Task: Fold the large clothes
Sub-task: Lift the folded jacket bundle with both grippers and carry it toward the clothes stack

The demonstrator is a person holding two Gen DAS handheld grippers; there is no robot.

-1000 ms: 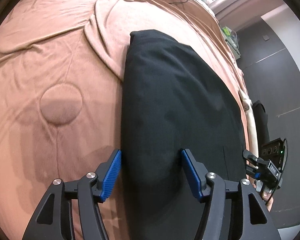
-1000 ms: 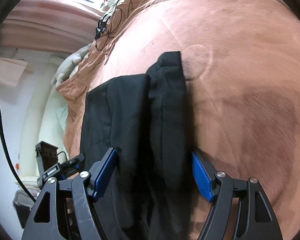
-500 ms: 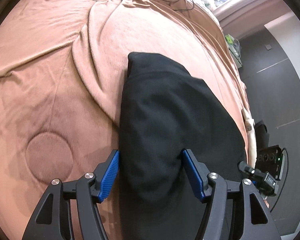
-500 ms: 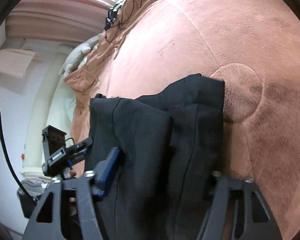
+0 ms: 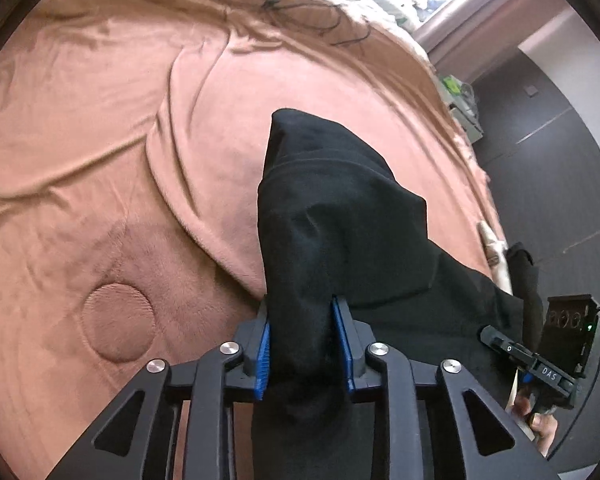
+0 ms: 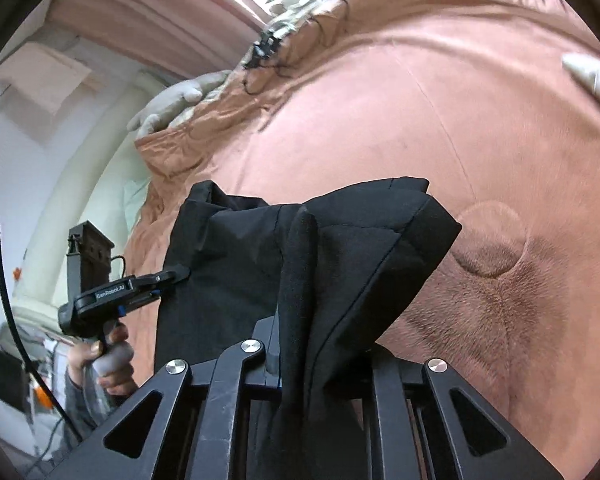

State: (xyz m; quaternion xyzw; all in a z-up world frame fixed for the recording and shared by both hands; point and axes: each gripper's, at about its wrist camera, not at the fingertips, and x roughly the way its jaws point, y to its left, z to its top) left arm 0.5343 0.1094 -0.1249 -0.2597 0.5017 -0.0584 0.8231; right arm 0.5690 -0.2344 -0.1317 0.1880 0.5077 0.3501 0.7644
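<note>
A black garment (image 5: 332, 216), folded lengthwise, lies on a brown bed cover (image 5: 100, 140). My left gripper (image 5: 303, 344) is shut on the garment's near edge, its blue pads pinching a bunched fold and lifting it. My right gripper (image 6: 300, 364) is shut on the other near corner of the garment (image 6: 340, 264), raised off the bed cover (image 6: 460, 120); cloth drapes over its fingers. The right gripper also shows in the left wrist view (image 5: 516, 352), and the left gripper in the right wrist view (image 6: 168, 280), at the garment's edge.
Black cables (image 5: 300, 12) lie at the far end of the bed. A round quilted dimple (image 5: 118, 322) marks the cover to the left. A dark wall (image 5: 560, 160) stands beyond the bed's right side. A grey glove-like object (image 6: 172, 104) lies on the bed's far left edge.
Both grippers closed on the garment's near edge and lifted it; the near part of the cloth now bunches and rises off the bed cover.
</note>
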